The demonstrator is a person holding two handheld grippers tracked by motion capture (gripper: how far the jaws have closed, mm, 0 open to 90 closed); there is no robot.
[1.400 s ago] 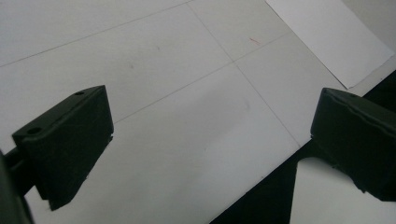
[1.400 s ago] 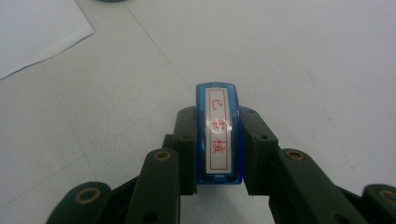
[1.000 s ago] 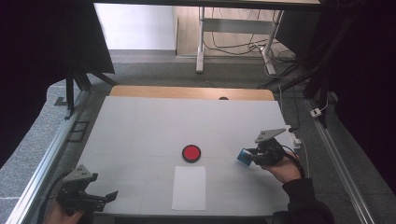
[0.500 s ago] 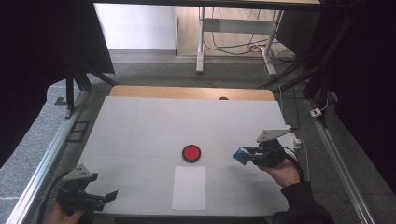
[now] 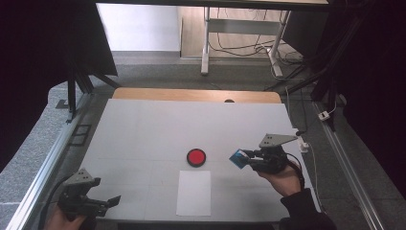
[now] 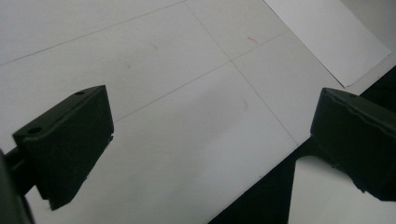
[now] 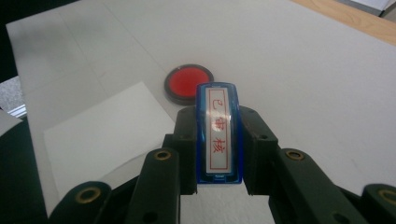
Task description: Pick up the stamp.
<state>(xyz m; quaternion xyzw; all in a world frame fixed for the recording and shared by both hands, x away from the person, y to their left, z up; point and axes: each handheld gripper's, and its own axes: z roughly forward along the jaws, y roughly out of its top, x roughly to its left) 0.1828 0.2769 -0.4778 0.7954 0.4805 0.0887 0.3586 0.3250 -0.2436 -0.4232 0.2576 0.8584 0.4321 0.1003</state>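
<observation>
Stamp [image 7: 218,134], blue, sits clamped in the right gripper [image 5: 249,158], right of the red pad [image 5: 196,156]; left gripper [image 5: 107,203] gapes at the white table [image 5: 143,129]'s near-left.

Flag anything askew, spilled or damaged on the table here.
Nothing stands out. The sheet of paper lies flat and square to the table edge, the red ink pad sits beyond it, and the right gripper holds the blue stamp squarely.

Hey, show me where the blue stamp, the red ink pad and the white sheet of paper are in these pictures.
blue stamp [image 7: 218,133], right gripper view, on its white label with red characters.
red ink pad [image 5: 196,156], high view, on the middle of its red disc.
white sheet of paper [image 5: 194,192], high view, on the sheet's bare middle.
</observation>
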